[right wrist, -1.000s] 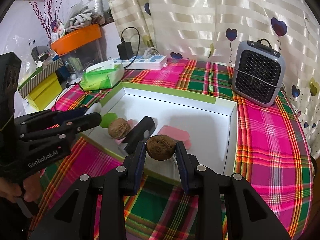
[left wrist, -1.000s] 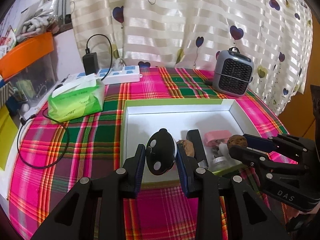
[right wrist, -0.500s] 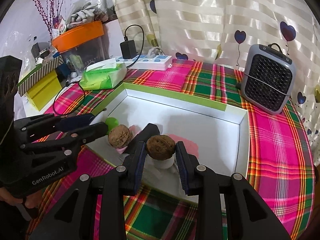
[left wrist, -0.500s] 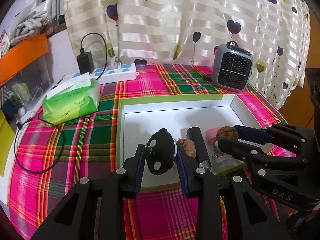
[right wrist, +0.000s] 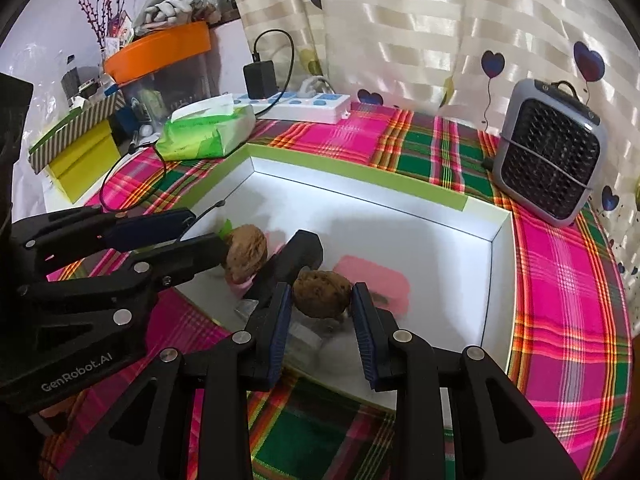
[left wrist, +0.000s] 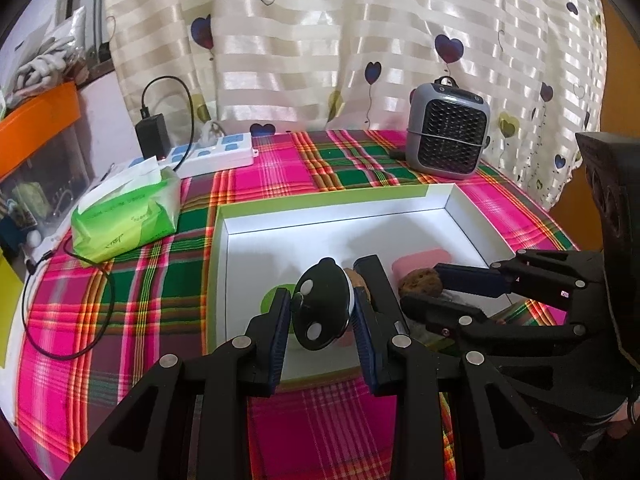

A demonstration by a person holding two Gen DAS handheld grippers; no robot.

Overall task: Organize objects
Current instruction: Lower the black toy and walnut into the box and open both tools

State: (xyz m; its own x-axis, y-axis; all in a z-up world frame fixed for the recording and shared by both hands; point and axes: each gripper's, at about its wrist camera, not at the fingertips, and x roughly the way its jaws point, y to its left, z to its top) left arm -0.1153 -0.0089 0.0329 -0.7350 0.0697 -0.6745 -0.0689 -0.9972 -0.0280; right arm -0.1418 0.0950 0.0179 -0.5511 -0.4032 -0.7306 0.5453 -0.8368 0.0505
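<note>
A white box with a green rim [left wrist: 320,200] [right wrist: 360,184] sits on the plaid table. My left gripper [left wrist: 322,316] is shut on a black round toy with white dots [left wrist: 322,314], held over the box's near edge. My right gripper [right wrist: 322,310] is shut on a walnut [right wrist: 320,294] [left wrist: 420,284], low over the box's near part. Inside the box lie a second walnut [right wrist: 246,256], a black bar-shaped object [right wrist: 292,264], a pink pad [right wrist: 372,280] and a green round piece [left wrist: 272,300]. Something clear lies under the right gripper.
A grey mini heater [left wrist: 448,136] [right wrist: 548,160] stands at the back right. A green tissue pack [left wrist: 124,216] [right wrist: 208,132], a white power strip with a black charger [left wrist: 208,156] and a black cable [left wrist: 64,320] lie to the left. Yellow and orange boxes [right wrist: 80,156] stand far left.
Both grippers have moved forward over the box and lower. The right gripper's walnut has come down close to the box floor beside the pink pad. Both grips are unchanged.
</note>
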